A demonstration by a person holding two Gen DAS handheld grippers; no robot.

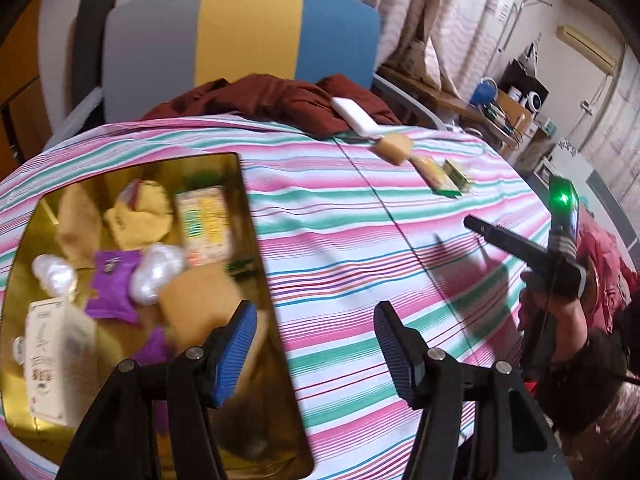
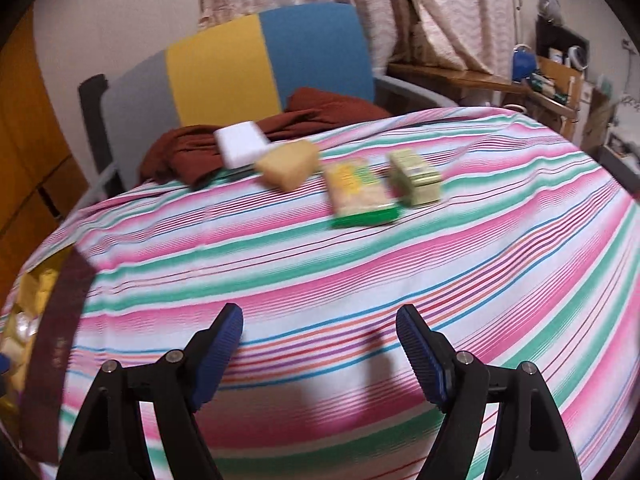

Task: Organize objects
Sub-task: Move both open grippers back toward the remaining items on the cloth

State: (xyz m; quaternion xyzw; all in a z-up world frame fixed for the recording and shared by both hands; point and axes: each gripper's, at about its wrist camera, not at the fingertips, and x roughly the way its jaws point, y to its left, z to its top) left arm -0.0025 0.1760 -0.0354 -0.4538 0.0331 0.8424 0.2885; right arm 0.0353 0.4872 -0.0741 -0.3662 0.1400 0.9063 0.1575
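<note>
A gold box (image 1: 260, 240) sits on the striped tablecloth (image 1: 360, 240) at the left, holding several packets, sponges and cartons. My left gripper (image 1: 314, 328) is open and empty over the box's right wall. A tan sponge (image 1: 198, 304) lies blurred in the box just beyond its left finger. At the far side lie a white block (image 2: 242, 142), a tan sponge (image 2: 290, 164), a yellow-green packet (image 2: 358, 194) and a small green box (image 2: 416, 178). My right gripper (image 2: 320, 338) is open and empty above the cloth, well short of them; it also shows in the left wrist view (image 1: 520, 246).
A grey, yellow and blue chair (image 2: 240, 56) stands behind the table with a dark red cloth (image 2: 192, 148) draped at the table's far edge. A cluttered wooden shelf (image 2: 532, 84) is at the back right. The gold box's edge (image 2: 36, 288) shows at the left.
</note>
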